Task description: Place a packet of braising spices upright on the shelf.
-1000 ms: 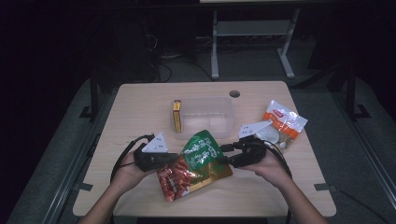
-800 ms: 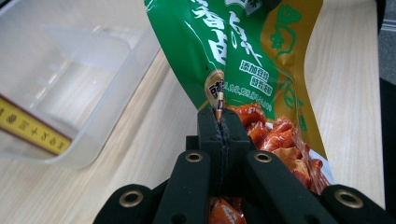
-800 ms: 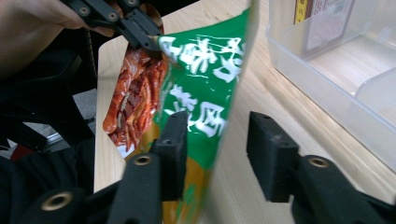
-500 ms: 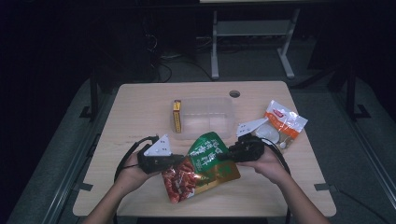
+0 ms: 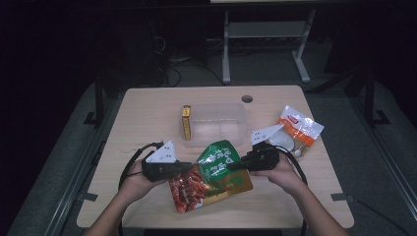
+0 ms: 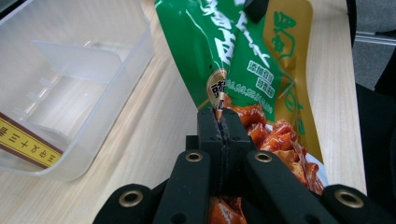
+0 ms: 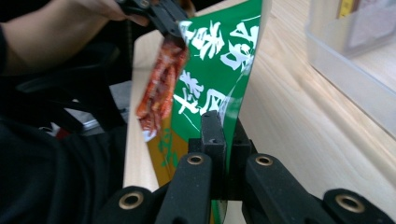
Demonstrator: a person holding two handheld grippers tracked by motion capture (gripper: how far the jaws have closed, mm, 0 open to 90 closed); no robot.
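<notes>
Two grippers hold one green-and-red foil snack pouch (image 5: 212, 173) just above the wooden bench (image 5: 147, 110), in front of the clear plastic storage box (image 5: 216, 123). The left gripper (image 5: 189, 168) has its jaws closed on the pouch's left edge; the right gripper (image 5: 231, 166) has just been closing its jaws, which now pinch the right edge. The grasp stage therefore appears complete: the pouch is gripped from both sides and tilted off the surface. The box is empty of pouches, a slim yellow carton (image 5: 186, 123) leaning at its left wall. Probably left to do: carrying the pouch into the box, then handling the white-and-orange packet (image 5: 300, 129) lying near the right edge.
</notes>
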